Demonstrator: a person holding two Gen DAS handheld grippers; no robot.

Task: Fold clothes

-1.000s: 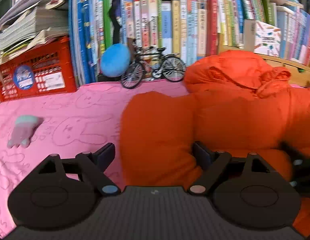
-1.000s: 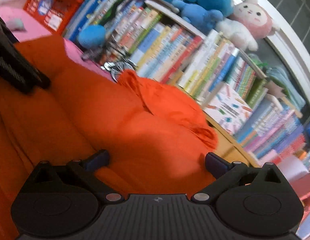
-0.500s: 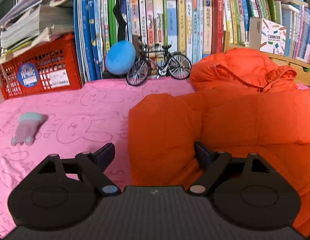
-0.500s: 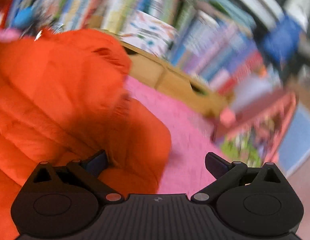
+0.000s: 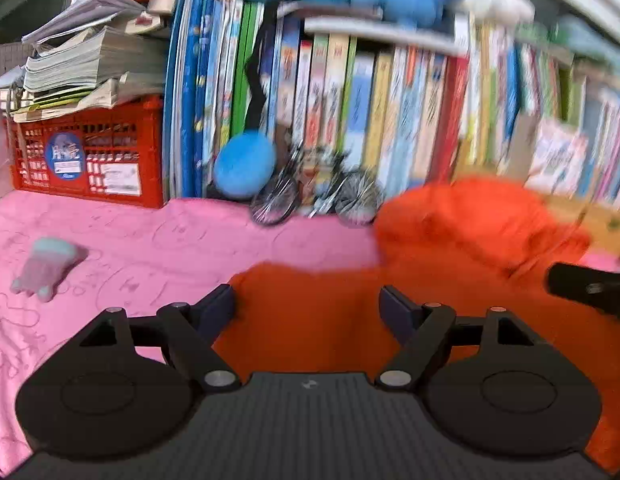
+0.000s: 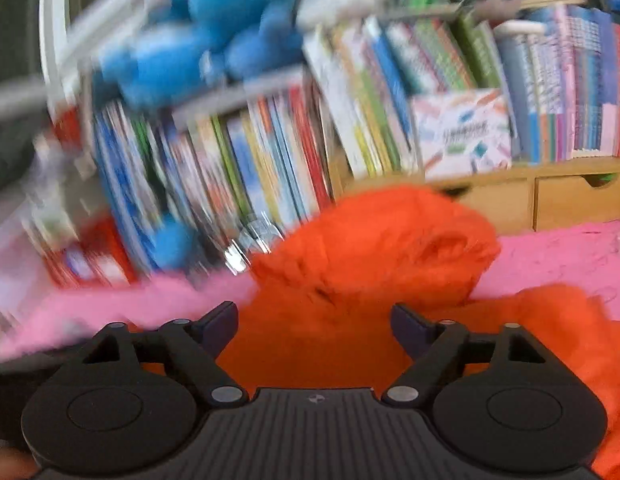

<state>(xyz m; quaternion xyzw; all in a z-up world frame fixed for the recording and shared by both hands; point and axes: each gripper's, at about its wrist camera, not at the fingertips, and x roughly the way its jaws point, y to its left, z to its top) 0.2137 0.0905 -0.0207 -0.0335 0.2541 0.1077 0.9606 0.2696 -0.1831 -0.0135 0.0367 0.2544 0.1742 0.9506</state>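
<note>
Pink blanket (image 5: 149, 248): toy bicycle (image 5: 314, 196) beside orange jacket (image 5: 450, 240).

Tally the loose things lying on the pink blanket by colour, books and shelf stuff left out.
Orange: 1, the puffy jacket
Blue: 1, the round ball by the books
Pale teal and pink: 1, the small soft toy
Black and silver: 1, the model bicycle, blurred
Total: 4

Orange jacket (image 5: 462, 248); pink bunny-print blanket (image 5: 141, 248); red crate (image 5: 89, 152).
</note>
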